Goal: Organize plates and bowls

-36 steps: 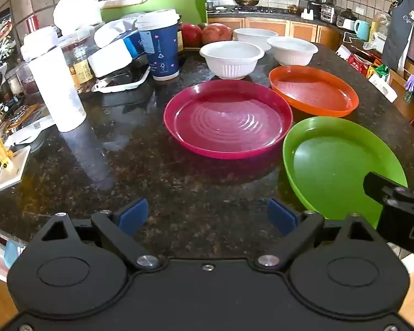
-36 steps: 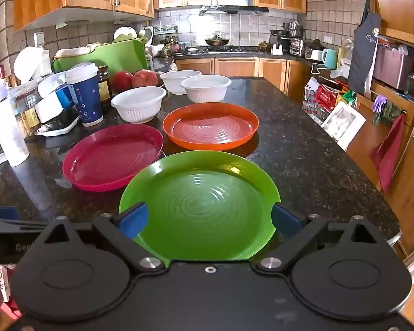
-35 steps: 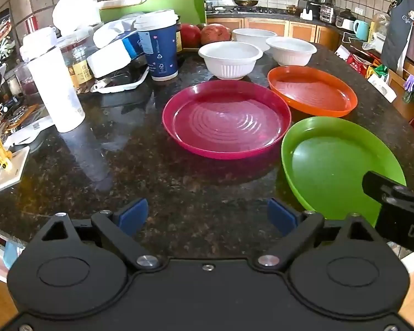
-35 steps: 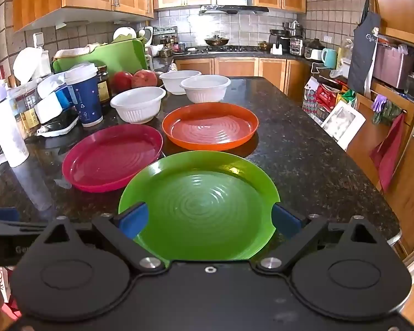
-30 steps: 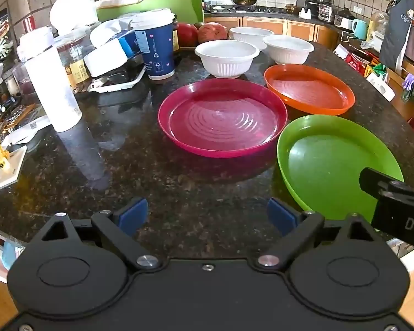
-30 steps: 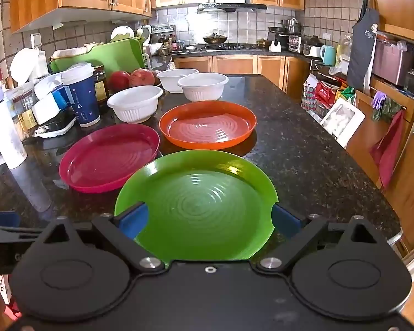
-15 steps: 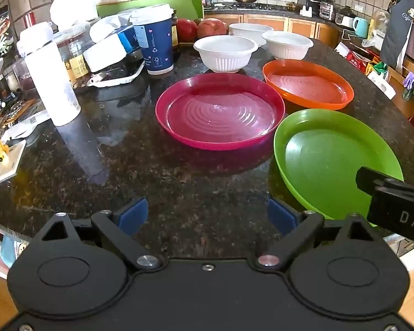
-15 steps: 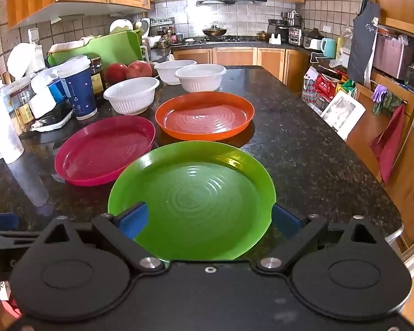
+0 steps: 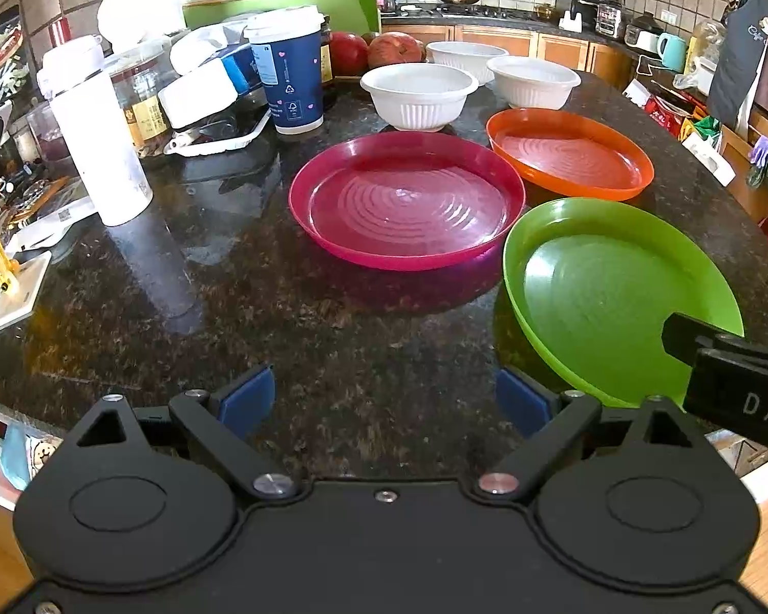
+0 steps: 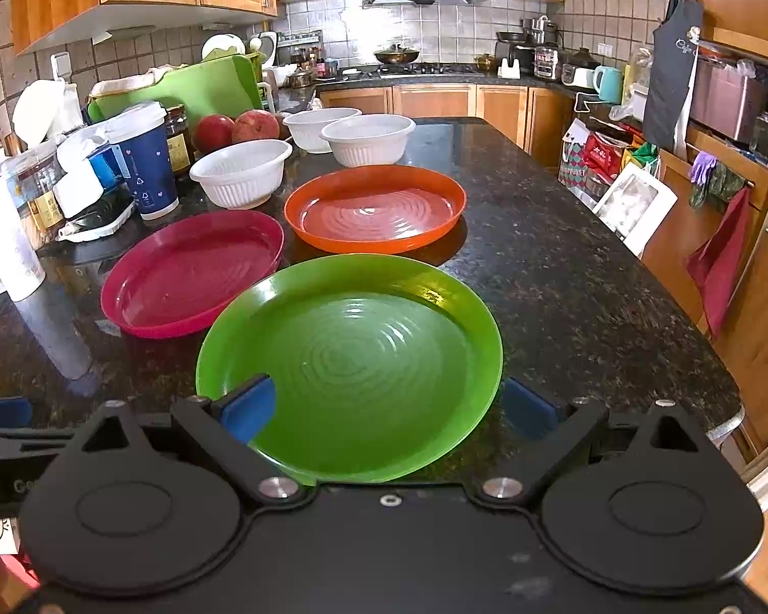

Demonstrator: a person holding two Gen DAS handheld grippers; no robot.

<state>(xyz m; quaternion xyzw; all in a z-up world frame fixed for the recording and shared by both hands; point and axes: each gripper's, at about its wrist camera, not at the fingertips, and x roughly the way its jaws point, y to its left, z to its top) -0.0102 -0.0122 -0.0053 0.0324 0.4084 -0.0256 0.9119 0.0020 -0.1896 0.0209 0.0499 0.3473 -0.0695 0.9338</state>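
Note:
Three plates lie on the dark granite counter [image 9: 261, 307]: a green plate [image 10: 353, 358] nearest me, a magenta plate [image 9: 404, 199] to its left, an orange plate [image 10: 374, 210] behind. Three white bowls [image 9: 417, 94] [image 10: 367, 139] [image 10: 320, 128] stand behind the plates. My right gripper [image 10: 389, 404] is open, low over the near part of the green plate, with its fingers straddling that part. My left gripper [image 9: 384, 399] is open and empty above bare counter, left of the green plate [image 9: 614, 297].
Clutter fills the left side: a white bottle [image 9: 97, 133], a blue paper cup [image 9: 289, 82], jars, a food tray, red fruit [image 9: 394, 48] and a green cutting board [image 10: 189, 87]. The counter's right edge [image 10: 701, 327] drops to cabinets.
Both grippers have moved a little forward and lower toward the plates. The right gripper's fingers now straddle the green plate's near part. Nothing on the counter has moved.

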